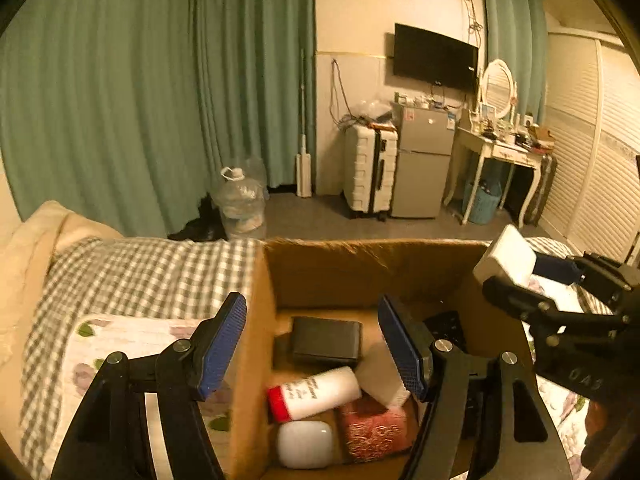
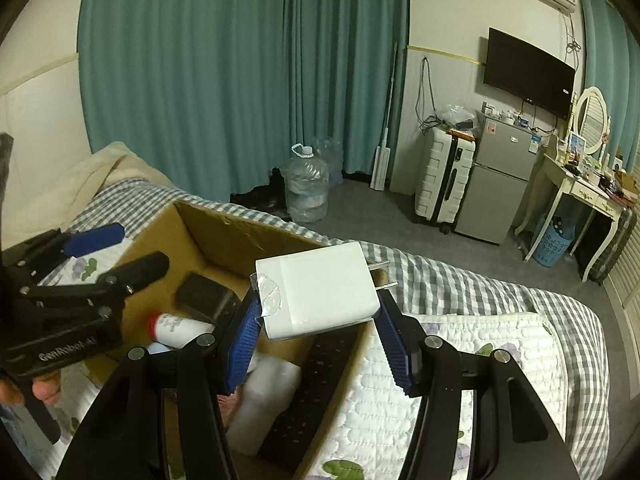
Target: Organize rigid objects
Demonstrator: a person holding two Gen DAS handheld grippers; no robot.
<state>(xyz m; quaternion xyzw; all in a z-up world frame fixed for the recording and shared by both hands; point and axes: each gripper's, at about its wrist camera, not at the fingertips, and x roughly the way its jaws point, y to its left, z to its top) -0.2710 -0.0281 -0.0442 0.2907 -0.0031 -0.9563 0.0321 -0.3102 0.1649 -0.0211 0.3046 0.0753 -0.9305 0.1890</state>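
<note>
An open cardboard box [image 1: 256,320] [image 2: 224,228] sits on the bed. Inside lie a black wallet [image 1: 326,338], a white bottle with a red cap [image 1: 316,392], a white rounded case [image 1: 305,443], a red patterned pouch [image 1: 374,428] and a black remote [image 2: 316,384]. My right gripper [image 2: 316,320] is shut on a white plug charger [image 2: 318,290] and holds it above the box's right rim; the charger also shows in the left wrist view [image 1: 506,256]. My left gripper [image 1: 312,344] is open and empty, straddling the box's left wall.
The bed has a grey checked cover [image 1: 140,272] and a white floral quilt [image 2: 460,380]. Beyond the bed stand a water jug [image 1: 240,200], a white suitcase [image 1: 370,172], a small fridge [image 1: 422,168] and a dressing table [image 1: 500,156]. Green curtains hang behind.
</note>
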